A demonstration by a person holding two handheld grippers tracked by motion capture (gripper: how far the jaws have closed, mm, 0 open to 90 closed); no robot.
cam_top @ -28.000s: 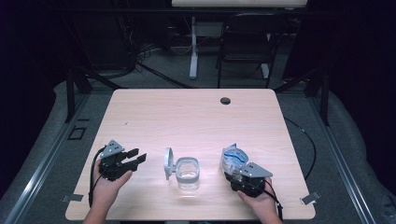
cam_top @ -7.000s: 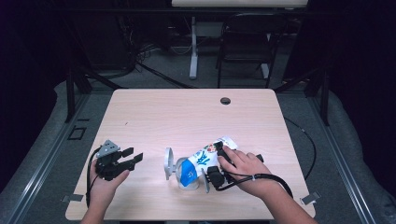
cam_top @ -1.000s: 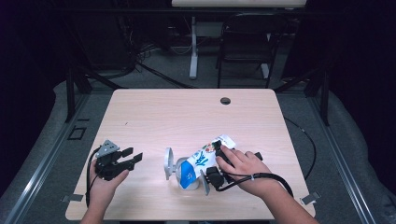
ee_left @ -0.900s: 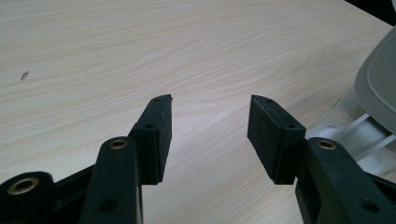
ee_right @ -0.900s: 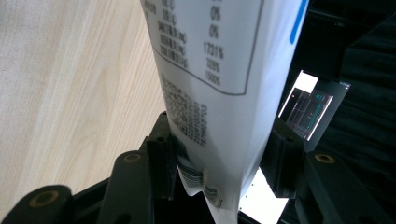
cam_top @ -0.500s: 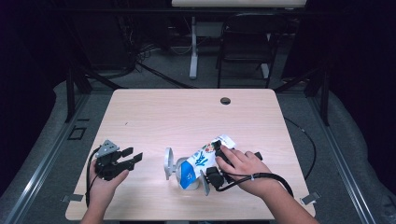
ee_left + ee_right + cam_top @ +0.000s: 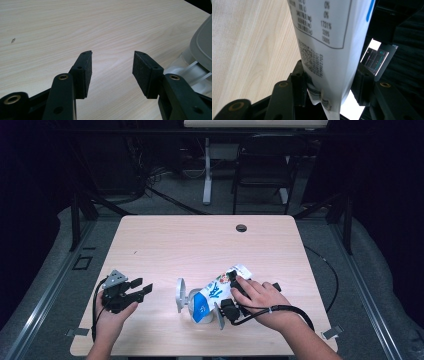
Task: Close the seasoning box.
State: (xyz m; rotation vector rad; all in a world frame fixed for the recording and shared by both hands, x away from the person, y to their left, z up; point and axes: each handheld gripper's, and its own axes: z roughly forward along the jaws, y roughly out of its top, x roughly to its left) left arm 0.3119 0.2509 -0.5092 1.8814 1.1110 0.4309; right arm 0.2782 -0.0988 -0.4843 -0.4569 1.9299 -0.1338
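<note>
The right tool (image 7: 226, 295) is gripping a white, blue-printed plastic pouch (image 7: 216, 292), its two black jaws pressing on the pouch's bottom end in the right gripper view, where the white pouch (image 7: 329, 45) is showing a printed table and barcode. In the high view the pouch is lying tilted, its lower end sitting over the mouth of a clear plastic container (image 7: 197, 307) with a grey hinged lid (image 7: 179, 294) standing open beside it, near the front edge of the light wooden desk (image 7: 200, 240). The left tool (image 7: 142, 290) is resting on the desk well apart from the container, its jaws standing open with nothing between them (image 7: 112, 70).
</note>
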